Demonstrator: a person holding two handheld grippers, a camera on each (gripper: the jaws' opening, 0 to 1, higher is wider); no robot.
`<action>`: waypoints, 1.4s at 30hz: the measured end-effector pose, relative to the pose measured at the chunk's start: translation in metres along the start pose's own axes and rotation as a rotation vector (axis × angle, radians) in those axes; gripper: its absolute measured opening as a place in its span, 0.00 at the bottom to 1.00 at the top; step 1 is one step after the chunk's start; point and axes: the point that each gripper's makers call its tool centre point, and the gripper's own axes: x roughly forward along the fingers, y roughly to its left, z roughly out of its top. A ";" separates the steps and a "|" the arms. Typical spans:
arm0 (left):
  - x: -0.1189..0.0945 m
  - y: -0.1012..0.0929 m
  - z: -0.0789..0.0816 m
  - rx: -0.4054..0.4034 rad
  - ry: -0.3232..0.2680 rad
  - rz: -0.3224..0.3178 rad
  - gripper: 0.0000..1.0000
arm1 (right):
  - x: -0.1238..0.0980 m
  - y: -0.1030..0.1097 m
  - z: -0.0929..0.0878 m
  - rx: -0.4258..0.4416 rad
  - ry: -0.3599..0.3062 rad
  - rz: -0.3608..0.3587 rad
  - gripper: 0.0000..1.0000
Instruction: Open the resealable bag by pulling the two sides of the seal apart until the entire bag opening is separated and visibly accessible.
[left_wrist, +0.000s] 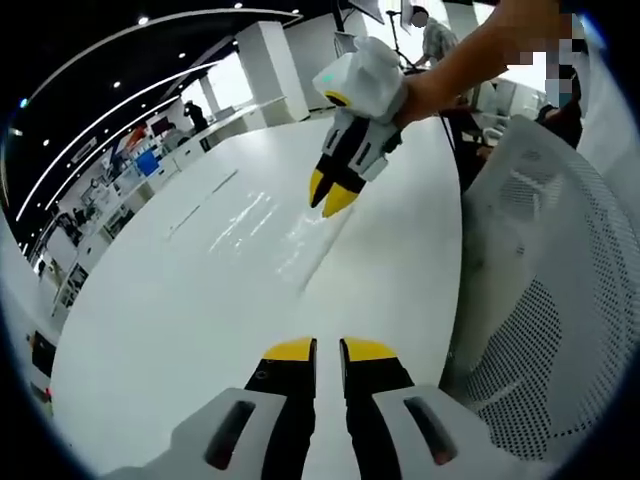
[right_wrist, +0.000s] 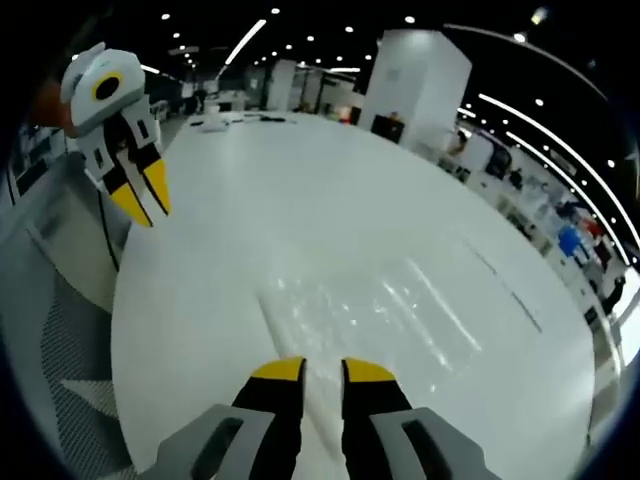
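A broad white surface (left_wrist: 180, 330) spreads through the middle of both views, glossy, with ceiling lights mirrored on it. A white mesh chair back (left_wrist: 550, 300) stands along the right side of the left gripper view, just beside the surface's edge; in the right gripper view its grey mesh fills the lower left.

The resealable bag (left_wrist: 265, 230) lies flat on the surface, clear and hard to make out except by its glints and faint edges. It sits in the centre of the left gripper view and just above the bottom centre of the right gripper view (right_wrist: 390, 300). Whether its seal is parted anywhere I cannot tell.

The left tool (left_wrist: 327, 348) rises from the bottom centre of its own view, yellow tips a narrow gap apart and holding nothing, above bare surface short of the bag. It also hangs in the upper left of the right gripper view.

The right tool (right_wrist: 322, 368) stands likewise in its view, tips slightly parted and empty, at the bag's near edge. In the left gripper view it points down at the bag's far side, held by a person's hand (left_wrist: 430, 90).
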 end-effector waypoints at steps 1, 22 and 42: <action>-0.002 0.000 0.000 0.002 0.000 0.004 0.08 | 0.000 -0.001 0.001 0.004 -0.007 -0.001 0.13; -0.012 0.004 0.005 -0.058 -0.063 0.058 0.38 | -0.036 -0.009 0.017 0.078 -0.161 -0.125 0.42; -0.029 0.015 -0.008 -0.261 -0.112 0.134 0.83 | -0.086 0.015 0.004 0.301 -0.309 -0.194 0.80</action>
